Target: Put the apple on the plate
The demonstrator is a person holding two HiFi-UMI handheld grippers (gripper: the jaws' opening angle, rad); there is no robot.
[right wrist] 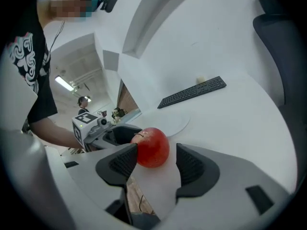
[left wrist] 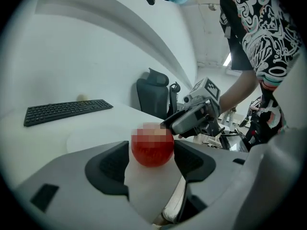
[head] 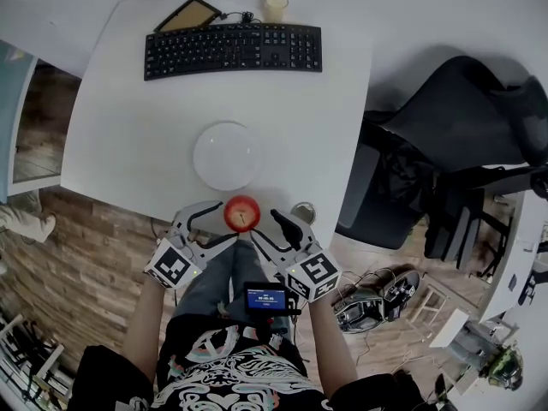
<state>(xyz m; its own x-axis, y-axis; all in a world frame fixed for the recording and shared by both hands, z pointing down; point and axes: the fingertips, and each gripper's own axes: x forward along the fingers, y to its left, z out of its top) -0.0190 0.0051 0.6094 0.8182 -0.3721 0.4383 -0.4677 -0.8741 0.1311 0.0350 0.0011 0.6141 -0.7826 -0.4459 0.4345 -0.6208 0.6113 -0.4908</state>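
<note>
A red apple [head: 241, 213] sits at the near edge of the white table [head: 128, 144], just short of the round white plate [head: 226, 155]. My left gripper [head: 224, 223] comes at it from the left and my right gripper [head: 262, 227] from the right; both stand open. In the left gripper view the apple [left wrist: 152, 150] rests between the tips of the left gripper [left wrist: 151, 161], with the right gripper [left wrist: 192, 121] just behind it. Seen from the right gripper view, the apple [right wrist: 152, 146] lies in the gap of the right gripper [right wrist: 154, 161], close to the left pad.
A black keyboard [head: 233, 50], a pale cup [head: 275, 7] and a flat framed pad [head: 188, 14] lie at the table's far side. A black office chair [head: 445, 144] stands to the right. The table's near edge is right under the apple.
</note>
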